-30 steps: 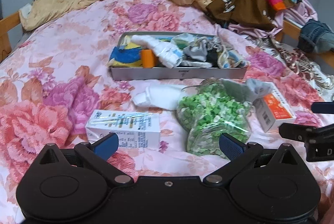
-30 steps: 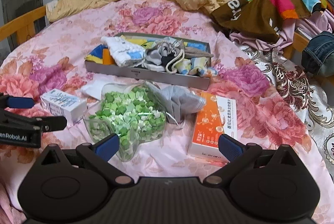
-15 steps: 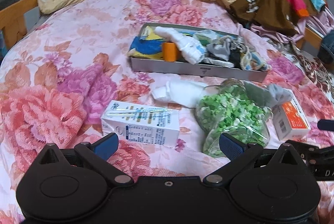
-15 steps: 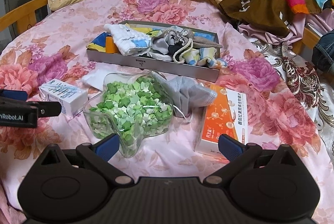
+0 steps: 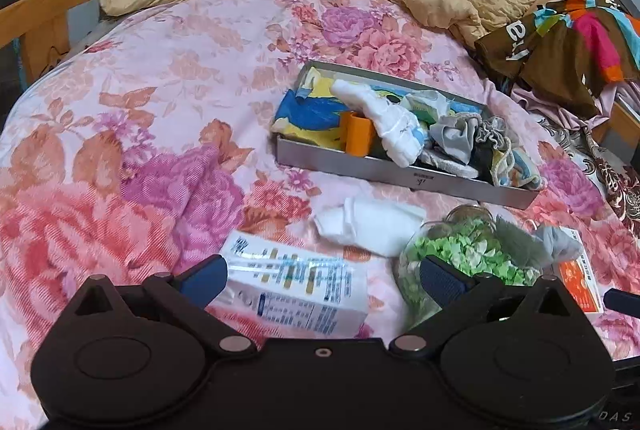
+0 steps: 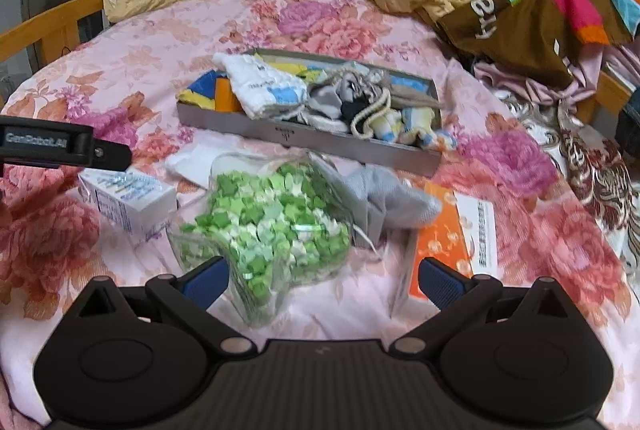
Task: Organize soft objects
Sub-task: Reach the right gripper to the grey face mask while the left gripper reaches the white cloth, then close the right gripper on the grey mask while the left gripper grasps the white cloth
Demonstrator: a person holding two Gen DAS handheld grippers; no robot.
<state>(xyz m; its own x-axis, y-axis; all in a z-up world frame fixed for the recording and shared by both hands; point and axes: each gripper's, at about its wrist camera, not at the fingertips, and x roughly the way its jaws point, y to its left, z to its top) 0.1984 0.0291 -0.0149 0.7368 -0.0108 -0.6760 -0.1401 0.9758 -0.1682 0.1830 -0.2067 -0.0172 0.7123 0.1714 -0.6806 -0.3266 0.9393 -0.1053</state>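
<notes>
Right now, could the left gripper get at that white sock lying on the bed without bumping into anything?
Probably yes. The left gripper is open, but the white carton lies between it and the white sock, so it would likely need to pass over that.

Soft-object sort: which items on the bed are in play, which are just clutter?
In play:
- white sock loose on the bedspread
- grey sock draped on the jar
- metal tray already holding socks

Clutter:
- star jar
- milk carton
- orange box
- clothes pile
</notes>
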